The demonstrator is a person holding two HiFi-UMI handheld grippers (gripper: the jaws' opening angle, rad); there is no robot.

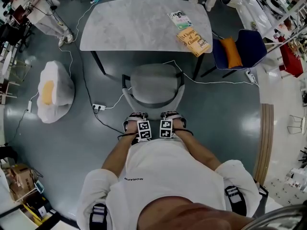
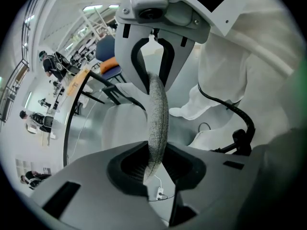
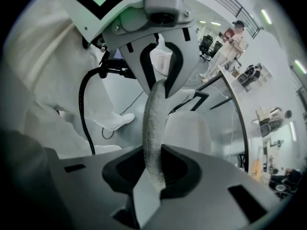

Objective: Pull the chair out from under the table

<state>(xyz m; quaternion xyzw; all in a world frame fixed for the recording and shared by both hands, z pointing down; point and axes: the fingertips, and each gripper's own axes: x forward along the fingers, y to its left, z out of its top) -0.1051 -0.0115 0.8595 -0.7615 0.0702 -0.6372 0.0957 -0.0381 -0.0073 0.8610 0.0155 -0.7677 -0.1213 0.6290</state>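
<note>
**Chair held by its backrest, both tongs clamped**

Chair (image 1: 154, 84): grey padded seat with a curved backrest (image 2: 157, 119). In the head view it stands on the dark floor just off the near edge of the table (image 1: 139, 25). The seat looks clear of the tabletop and sits in line with the gap between the two dark near table legs. The backrest faces the person.

Left gripper (image 1: 135, 117): points steeply down. Jaws are clamped on the top edge of the backrest, left of its middle. In the left gripper view the woven grey fabric runs straight between the pads (image 2: 144, 166).

Right gripper (image 1: 171, 115): also points steeply down, just beside the left one. Its jaws are closed on the same fabric edge (image 3: 154, 128), right of the middle. Each gripper view shows the other gripper further along the rim, gripping it too.

Person: white shirt (image 1: 163, 176), both forearms reaching forward to the tongs.

Surroundings:
- Two books (image 1: 193, 41) lie on the table's right corner.
- A blue chair (image 1: 250, 46) with an orange cushion (image 1: 231, 51) stands to the right of the table.
- A white beanbag (image 1: 55, 90) with a yellow patch sits on the floor at the left.
- A power strip (image 1: 98, 107) and white cables lie on the floor near the chair.
</note>
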